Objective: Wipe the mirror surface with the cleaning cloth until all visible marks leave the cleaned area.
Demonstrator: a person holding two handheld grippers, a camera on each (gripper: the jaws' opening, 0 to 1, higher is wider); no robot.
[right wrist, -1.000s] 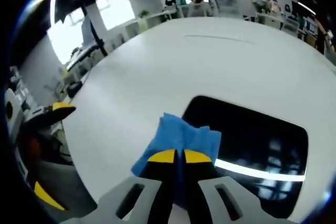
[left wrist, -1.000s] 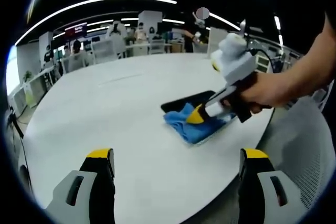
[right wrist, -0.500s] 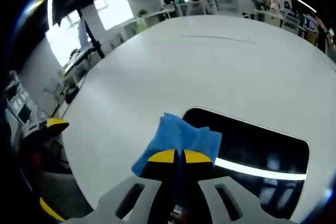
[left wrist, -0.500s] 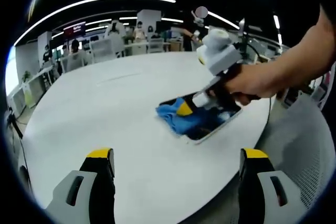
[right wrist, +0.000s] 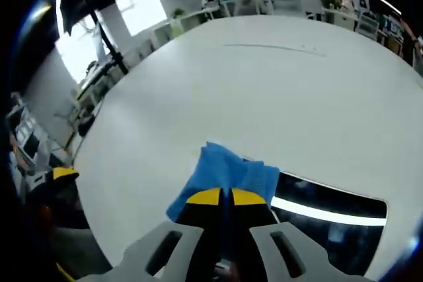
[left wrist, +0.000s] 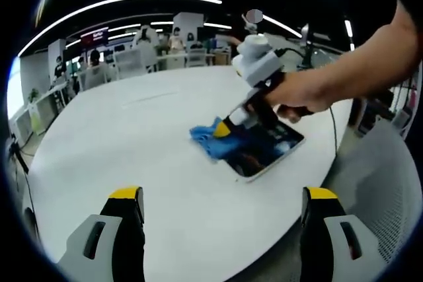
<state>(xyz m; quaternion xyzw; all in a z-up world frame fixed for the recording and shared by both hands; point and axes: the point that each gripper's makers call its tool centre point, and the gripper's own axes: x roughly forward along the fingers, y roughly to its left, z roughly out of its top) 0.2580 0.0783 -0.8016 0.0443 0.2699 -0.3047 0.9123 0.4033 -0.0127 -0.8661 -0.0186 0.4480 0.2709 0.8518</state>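
Note:
A dark rectangular mirror (left wrist: 264, 150) lies flat on the white round table (left wrist: 132, 137). A blue cleaning cloth (left wrist: 206, 138) sits at the mirror's far left end, and my right gripper (left wrist: 223, 129), held by a hand, is shut on it. In the right gripper view the cloth (right wrist: 228, 171) bunches ahead of the right gripper (right wrist: 225, 197), partly over the white tabletop, with the mirror (right wrist: 330, 229) to its right reflecting ceiling lights. My left gripper (left wrist: 221, 196) hovers open over the table's near edge, with nothing between its fingers.
The table's near edge (left wrist: 277, 249) curves just past my left gripper. A mesh chair (left wrist: 383, 196) stands to the right. Desks, chairs and people (left wrist: 145, 47) fill the office beyond the table's far side.
The right gripper has dragged the cloth across the mirror toward its far left end, uncovering more glass on the near right. The left gripper has not moved.

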